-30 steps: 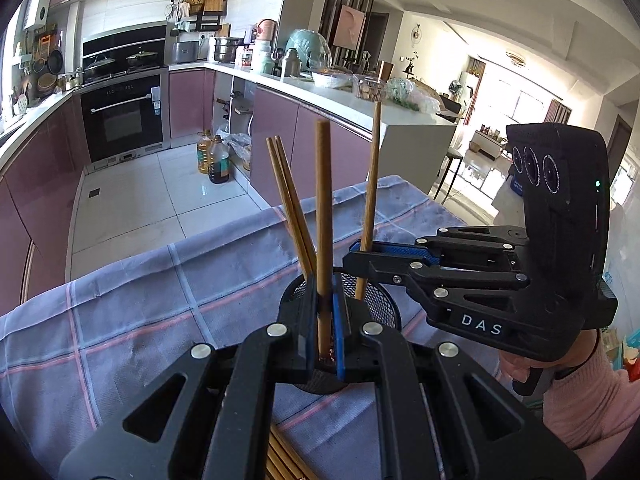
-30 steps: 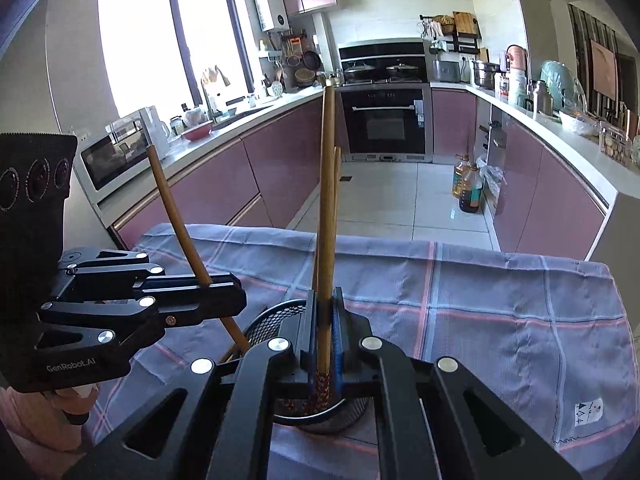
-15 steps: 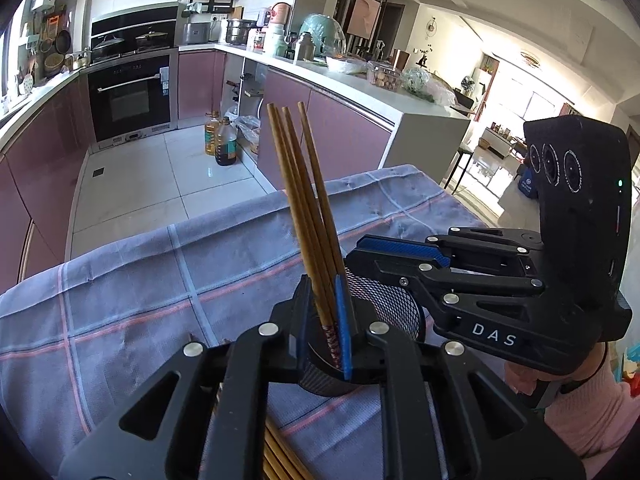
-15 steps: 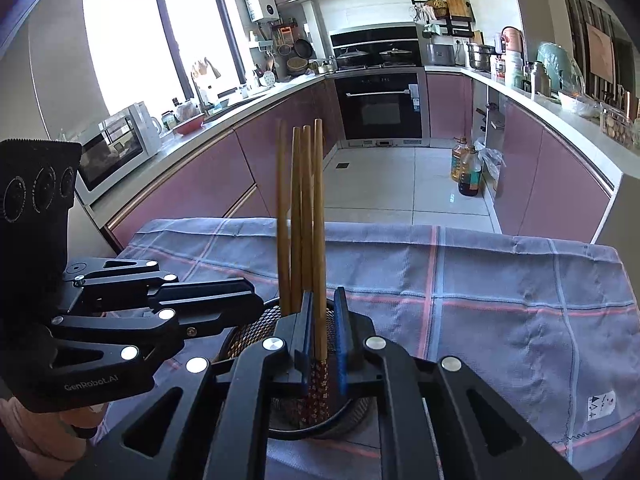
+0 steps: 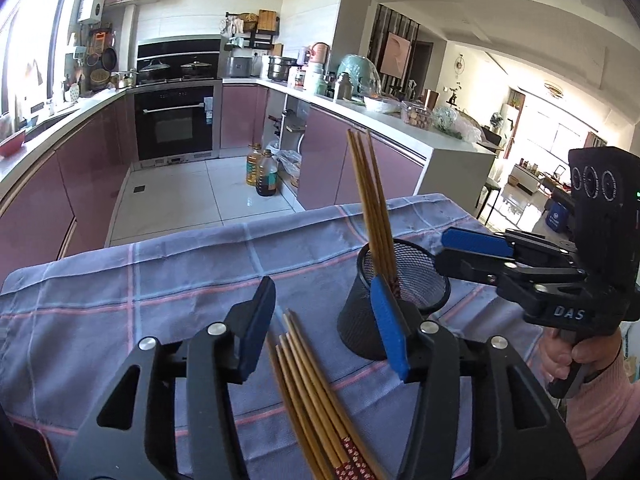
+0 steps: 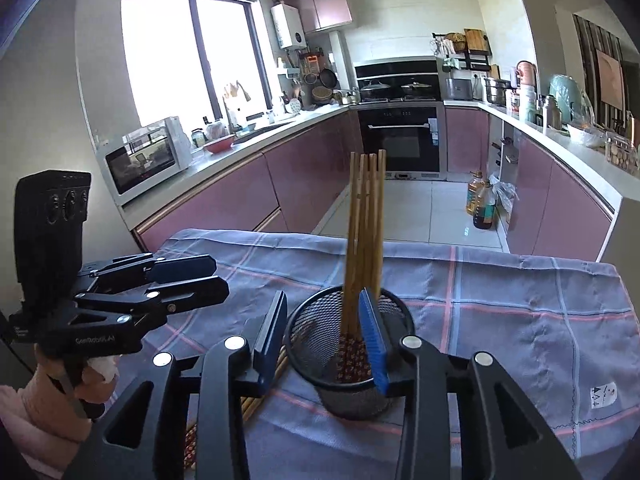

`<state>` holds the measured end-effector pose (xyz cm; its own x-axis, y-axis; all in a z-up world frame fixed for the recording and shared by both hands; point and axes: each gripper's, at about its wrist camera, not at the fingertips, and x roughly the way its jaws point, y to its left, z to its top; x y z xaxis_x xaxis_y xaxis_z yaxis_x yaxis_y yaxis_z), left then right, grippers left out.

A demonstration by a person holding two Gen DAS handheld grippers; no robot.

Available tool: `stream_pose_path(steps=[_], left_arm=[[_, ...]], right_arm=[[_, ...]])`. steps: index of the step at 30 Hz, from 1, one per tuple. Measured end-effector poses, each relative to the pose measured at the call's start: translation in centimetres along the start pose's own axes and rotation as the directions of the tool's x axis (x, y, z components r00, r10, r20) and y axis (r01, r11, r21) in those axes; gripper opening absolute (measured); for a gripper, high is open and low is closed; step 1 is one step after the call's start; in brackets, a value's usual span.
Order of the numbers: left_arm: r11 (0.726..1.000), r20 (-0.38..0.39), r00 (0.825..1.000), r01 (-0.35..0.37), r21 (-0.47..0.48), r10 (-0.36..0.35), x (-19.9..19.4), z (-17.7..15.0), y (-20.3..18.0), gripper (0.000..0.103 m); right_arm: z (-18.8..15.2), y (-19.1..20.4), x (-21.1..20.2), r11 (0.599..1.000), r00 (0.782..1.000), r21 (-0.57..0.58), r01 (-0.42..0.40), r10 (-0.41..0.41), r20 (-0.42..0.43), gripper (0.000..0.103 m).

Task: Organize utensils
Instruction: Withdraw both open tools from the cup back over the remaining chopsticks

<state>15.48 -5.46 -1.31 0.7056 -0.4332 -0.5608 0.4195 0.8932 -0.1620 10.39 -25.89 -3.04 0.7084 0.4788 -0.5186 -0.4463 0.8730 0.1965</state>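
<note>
A black mesh cup (image 5: 356, 312) (image 6: 316, 328) stands on the checked cloth with several wooden chopsticks (image 5: 370, 200) (image 6: 366, 232) upright in it, held by nothing. My left gripper (image 5: 324, 328) is opening just left of the cup, over a bundle of loose chopsticks (image 5: 312, 392) that lies flat on the cloth; the pads touch none of them. My right gripper (image 6: 324, 338) is opening too, its jaws astride the cup's near left rim without pressing on it. Each gripper shows in the other's view: the right gripper (image 5: 442, 252) beside the cup, the left gripper (image 6: 214, 278) at the left.
The blue and pink checked cloth (image 6: 500, 320) covers the table, whose far edge drops to a tiled kitchen floor. A person's hand in a pink sleeve (image 5: 592, 400) holds the right gripper. The loose chopsticks (image 6: 256, 400) lie left of the cup.
Both grippers were shut on a chopstick held upright in the cup. They have opened and drawn back, the left one also leftward. The released chopsticks now stand bunched in the cup.
</note>
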Motion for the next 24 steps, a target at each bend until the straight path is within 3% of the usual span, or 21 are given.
stream_pose_path(steps=[6,10,18,24], left_arm=[[0.997,-0.017,0.997,-0.069,-0.019,0.069,-2.0,-3.6,2.2,0.064],[0.995,-0.063,0.993,-0.101,-0.012,0.100,-1.7,-6.1,2.5,0.065],[0.994,-0.168,0.981,-0.108,-0.027,0.102,0.4,-10.0,3.0,0.061],[0.994,-0.215,0.972,-0.103,-0.026,0.095,1.9,-11.3,2.5,0.056]], right_arm=[[-2.7,3.5,0.2,0.995,0.996,-0.053,-0.079,0.077,-0.041,0.042],[-4.9,4.4,2.5,0.994,0.987,-0.020,-0.106,0.103,-0.127,0.042],[-8.0,5.4,6.2,0.997,0.965,0.021,-0.079,0.081,-0.250,0.042],[-8.8,5.5,7.1,0.998,0.957,0.040,-0.054,0.063,-0.285,0.034]])
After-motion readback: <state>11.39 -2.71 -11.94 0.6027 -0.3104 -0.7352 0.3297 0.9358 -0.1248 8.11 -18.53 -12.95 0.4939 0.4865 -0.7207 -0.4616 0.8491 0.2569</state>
